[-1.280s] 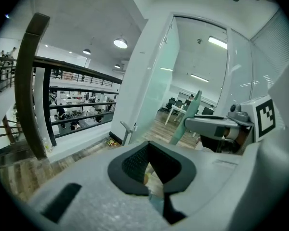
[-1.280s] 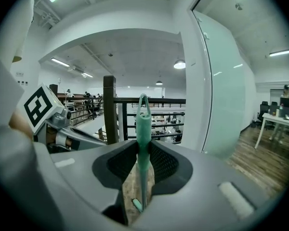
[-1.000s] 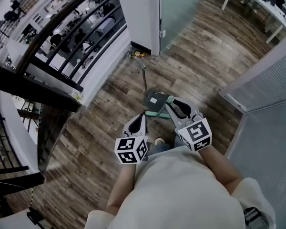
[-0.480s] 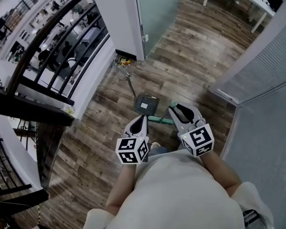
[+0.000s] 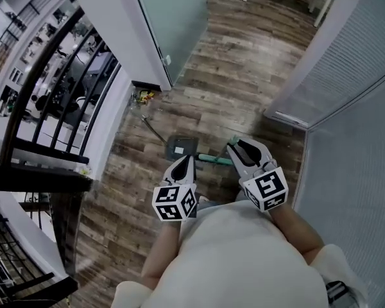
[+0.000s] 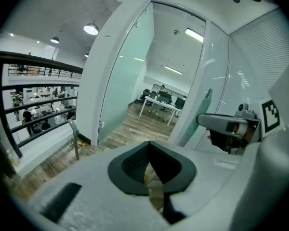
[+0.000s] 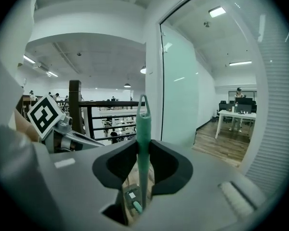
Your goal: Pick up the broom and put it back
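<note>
My right gripper (image 5: 235,150) (image 7: 143,150) is shut on the broom's green handle (image 7: 143,124), which stands up between the jaws. In the head view a stretch of the broom handle (image 5: 212,159) runs left from the jaws toward the grey dustpan (image 5: 181,147); the broom's head is hidden. The dustpan stands on the wood floor, its metal handle (image 5: 151,128) leaning toward the wall. My left gripper (image 5: 188,161) (image 6: 148,150) hangs just right of the dustpan, jaws together with nothing between them.
A frosted glass door (image 5: 170,18) and a white pillar stand ahead on the left, with a black railing (image 5: 45,101) over a drop beyond. A ribbed glass wall (image 5: 346,63) closes the right side. Small litter (image 5: 140,97) lies by the pillar's foot.
Both grippers have travelled across the floor with the broom still held. In the head view the dustpan, door and railing have slid left, and the ribbed wall now fills more of the right.
</note>
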A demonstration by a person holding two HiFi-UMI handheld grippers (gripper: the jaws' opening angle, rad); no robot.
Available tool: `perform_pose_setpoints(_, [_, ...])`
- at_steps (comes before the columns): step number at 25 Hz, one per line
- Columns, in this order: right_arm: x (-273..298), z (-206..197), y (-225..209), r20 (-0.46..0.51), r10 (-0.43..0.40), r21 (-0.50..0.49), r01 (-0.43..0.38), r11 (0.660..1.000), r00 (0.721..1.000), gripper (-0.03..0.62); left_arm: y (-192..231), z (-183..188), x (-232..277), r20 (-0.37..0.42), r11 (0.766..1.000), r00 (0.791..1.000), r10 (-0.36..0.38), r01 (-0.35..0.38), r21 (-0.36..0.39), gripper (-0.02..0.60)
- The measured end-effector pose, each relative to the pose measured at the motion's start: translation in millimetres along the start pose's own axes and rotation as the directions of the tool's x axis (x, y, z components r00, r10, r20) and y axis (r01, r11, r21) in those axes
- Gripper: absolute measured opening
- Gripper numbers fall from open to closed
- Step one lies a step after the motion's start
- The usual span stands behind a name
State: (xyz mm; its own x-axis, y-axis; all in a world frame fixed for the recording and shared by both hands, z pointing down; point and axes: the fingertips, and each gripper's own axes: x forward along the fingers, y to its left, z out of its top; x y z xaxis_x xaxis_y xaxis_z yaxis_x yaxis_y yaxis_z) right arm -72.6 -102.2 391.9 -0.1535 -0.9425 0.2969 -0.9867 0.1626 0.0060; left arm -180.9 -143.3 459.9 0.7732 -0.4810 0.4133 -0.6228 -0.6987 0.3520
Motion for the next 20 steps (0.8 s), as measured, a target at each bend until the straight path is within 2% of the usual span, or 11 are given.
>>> perform_pose_setpoints(6, [-29.6,2.0,-55.4,0.008,-0.073,0.019,0.073,0.997,0.997,0.093,-45.8,9.5,35.3,-0.029,0.998,0.999,-0.046,0.047,0.033,0.005])
perform_pose_setpoints(20, [-118.8,-42.9,-189.1,-0.022,-0.252,0.092,0.253,0.963,0.967,0.092,-171.7,3.1,121.8,-0.098,0.976,0.981,-0.17,0.181,0.123,0.005])
